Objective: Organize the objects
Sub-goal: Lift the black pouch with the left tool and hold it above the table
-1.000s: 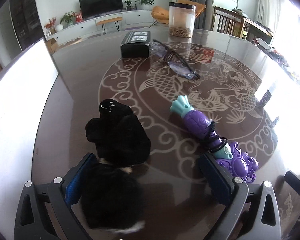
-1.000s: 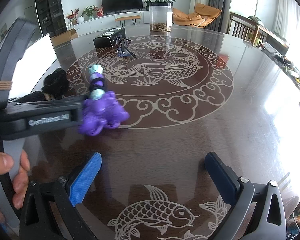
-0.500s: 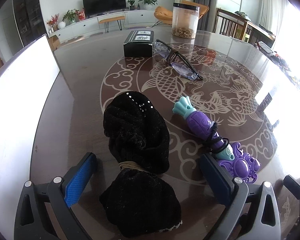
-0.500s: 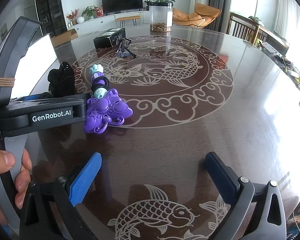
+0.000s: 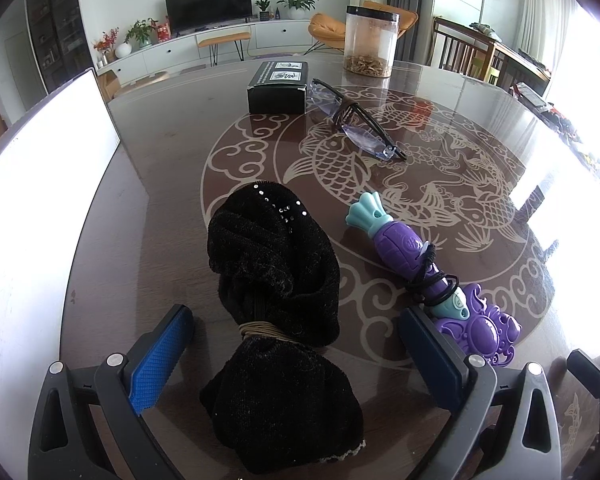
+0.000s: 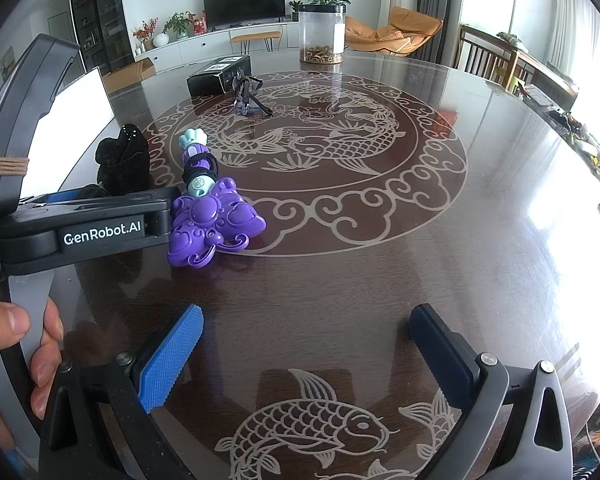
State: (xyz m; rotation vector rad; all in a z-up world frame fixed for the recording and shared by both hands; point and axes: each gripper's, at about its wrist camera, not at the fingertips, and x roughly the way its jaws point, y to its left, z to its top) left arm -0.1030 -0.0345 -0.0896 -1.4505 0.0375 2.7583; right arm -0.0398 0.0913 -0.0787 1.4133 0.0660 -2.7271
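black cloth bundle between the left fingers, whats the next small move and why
Probably close the left gripper on the black cloth. Its jaws stand open on either side of the tied waist, where the tan band cinches it, and nothing is gripped yet. The purple toy sits right beside the right-hand finger, so close straight.

Black cloth bundle (image 5: 276,312), purple-teal toy (image 5: 416,264)
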